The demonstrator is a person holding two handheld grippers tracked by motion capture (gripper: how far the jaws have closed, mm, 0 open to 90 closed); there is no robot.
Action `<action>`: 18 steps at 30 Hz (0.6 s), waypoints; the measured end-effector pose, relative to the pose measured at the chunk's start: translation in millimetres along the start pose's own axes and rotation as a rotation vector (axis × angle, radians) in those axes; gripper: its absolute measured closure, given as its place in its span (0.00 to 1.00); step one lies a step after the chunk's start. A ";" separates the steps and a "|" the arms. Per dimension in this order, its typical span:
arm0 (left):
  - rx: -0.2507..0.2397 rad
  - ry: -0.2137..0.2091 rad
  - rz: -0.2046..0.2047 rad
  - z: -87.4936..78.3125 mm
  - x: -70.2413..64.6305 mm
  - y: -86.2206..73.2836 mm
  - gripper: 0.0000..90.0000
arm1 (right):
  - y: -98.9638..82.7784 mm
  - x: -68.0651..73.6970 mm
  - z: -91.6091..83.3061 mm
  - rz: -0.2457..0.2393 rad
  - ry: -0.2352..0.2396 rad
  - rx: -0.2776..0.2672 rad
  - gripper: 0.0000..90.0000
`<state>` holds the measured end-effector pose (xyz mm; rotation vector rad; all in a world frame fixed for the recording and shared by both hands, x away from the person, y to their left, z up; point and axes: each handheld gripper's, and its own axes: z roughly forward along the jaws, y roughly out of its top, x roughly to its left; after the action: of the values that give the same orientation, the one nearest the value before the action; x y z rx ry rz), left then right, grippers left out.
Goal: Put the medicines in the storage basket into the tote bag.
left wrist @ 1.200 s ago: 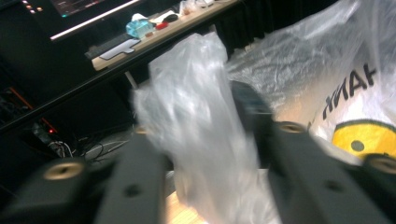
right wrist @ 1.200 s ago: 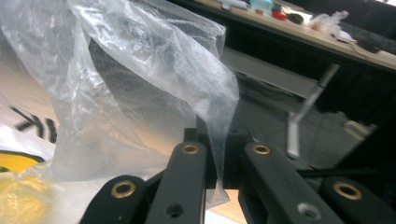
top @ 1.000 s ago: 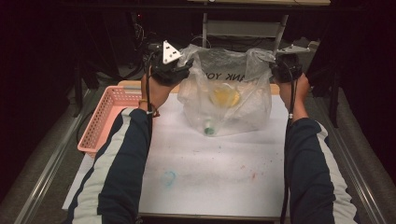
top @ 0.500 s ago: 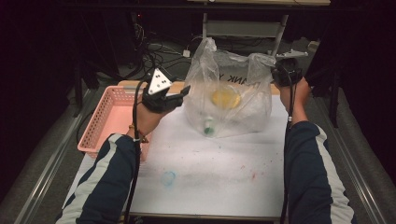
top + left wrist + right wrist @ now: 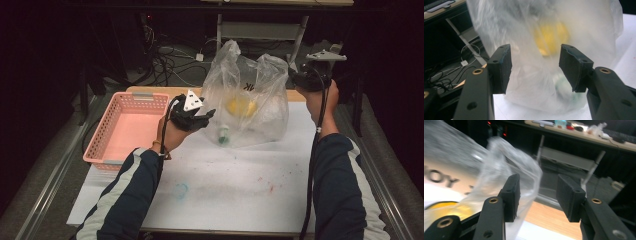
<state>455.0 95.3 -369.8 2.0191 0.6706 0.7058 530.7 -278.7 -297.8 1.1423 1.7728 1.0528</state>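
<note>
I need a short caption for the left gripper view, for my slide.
Open left gripper faces a clear plastic bag with a yellow item inside.

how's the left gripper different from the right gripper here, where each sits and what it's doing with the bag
The left gripper sits low beside the plastic bag, its jaws open toward the bag's side with nothing between them. The right gripper is up at the bag's top corner; its jaws have just been opening, and the bag's edge lies against one jaw rather than pinched. Shared: both are open, black, with a grey plate on top.
</note>
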 end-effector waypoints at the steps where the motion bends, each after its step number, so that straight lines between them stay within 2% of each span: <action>1: 0.001 -0.001 0.000 -0.5 -0.1 -0.8 0.47 | -0.5 1.0 -1.8 -0.005 0.002 -0.001 0.59; 6: 0.002 0.012 0.013 -8.7 -1.0 -5.9 0.42 | -5.8 10.4 -9.8 -0.043 0.036 -0.019 0.56; 7: -0.001 0.022 0.019 -11.5 -1.4 -7.1 0.38 | -7.1 13.3 -11.9 -0.045 0.049 -0.030 0.55; 12: -0.040 0.039 0.048 -26.5 -5.8 -14.9 0.28 | -10.6 32.8 -24.8 -0.087 0.090 -0.080 0.51; 15: -0.060 0.038 0.057 -34.6 -9.1 -19.9 0.28 | -11.8 44.9 -33.5 -0.110 0.116 -0.115 0.49; 18: -0.074 0.043 0.080 -41.9 -14.1 -24.3 0.24 | -13.2 55.0 -39.5 -0.128 0.142 -0.127 0.47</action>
<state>411.5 120.4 -374.6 1.9759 0.5829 0.8122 474.2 -239.7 -304.3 0.8836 1.8335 1.1752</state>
